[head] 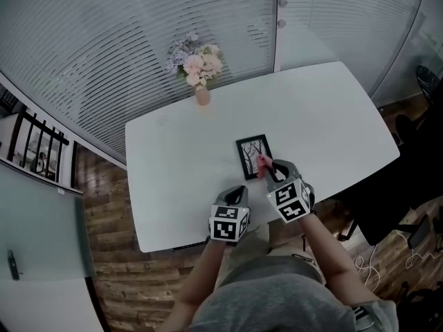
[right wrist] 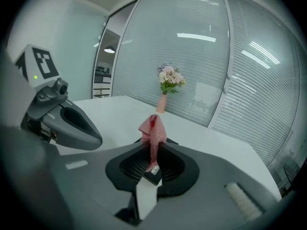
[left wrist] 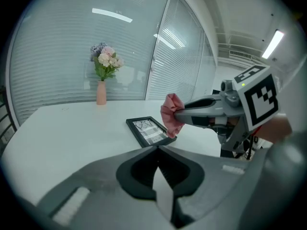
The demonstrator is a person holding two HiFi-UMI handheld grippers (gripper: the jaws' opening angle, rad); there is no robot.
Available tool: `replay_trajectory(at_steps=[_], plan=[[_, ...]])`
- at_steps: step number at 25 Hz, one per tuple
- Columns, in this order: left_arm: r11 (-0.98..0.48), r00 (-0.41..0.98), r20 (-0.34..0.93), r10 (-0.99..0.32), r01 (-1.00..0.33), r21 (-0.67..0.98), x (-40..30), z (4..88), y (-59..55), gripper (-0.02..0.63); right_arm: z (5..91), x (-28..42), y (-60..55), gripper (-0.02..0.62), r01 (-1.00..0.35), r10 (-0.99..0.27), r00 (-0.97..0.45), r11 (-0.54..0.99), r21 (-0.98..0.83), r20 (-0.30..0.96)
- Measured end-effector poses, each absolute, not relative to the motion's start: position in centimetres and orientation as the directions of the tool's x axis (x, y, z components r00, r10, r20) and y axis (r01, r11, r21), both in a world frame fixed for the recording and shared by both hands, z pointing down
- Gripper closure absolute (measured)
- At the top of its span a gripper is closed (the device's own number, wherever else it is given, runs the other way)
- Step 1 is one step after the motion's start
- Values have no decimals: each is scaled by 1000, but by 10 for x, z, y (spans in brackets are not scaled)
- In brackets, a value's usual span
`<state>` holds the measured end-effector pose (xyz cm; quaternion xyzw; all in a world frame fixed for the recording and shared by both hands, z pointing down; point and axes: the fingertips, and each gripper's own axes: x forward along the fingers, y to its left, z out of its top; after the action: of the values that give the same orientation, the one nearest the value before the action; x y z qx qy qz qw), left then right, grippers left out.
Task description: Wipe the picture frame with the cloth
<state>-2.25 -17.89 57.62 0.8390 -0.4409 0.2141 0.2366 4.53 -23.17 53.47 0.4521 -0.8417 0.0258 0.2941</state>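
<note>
A small black picture frame (head: 253, 155) with a tree drawing lies flat on the white table (head: 173, 164), near its front edge. My right gripper (head: 266, 167) is shut on a pink cloth (head: 262, 163), which hangs at the frame's near right corner. In the left gripper view the cloth (left wrist: 171, 114) dangles over the frame (left wrist: 148, 131). The right gripper view shows the cloth (right wrist: 153, 133) pinched between the jaws and hiding most of the frame. My left gripper (head: 239, 194) is shut and empty, near the table's front edge, left of the frame.
A pink vase of flowers (head: 199, 71) stands at the table's far edge, before a glass wall with blinds. Wooden floor (head: 111, 227) shows to the left. A dark chair (head: 387, 199) stands at the table's right.
</note>
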Motion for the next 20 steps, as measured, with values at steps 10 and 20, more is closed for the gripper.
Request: replay_trajectory(at_steps=[10, 20], plan=[[-452, 493, 525, -693, -866, 216, -39, 555, -127, 603, 518, 48, -163, 554, -812, -758, -449, 567, 137, 473], [-412, 475, 484, -735, -880, 237, -45, 546, -77, 603, 516, 51, -102, 554, -818, -742, -495, 573, 45, 452]])
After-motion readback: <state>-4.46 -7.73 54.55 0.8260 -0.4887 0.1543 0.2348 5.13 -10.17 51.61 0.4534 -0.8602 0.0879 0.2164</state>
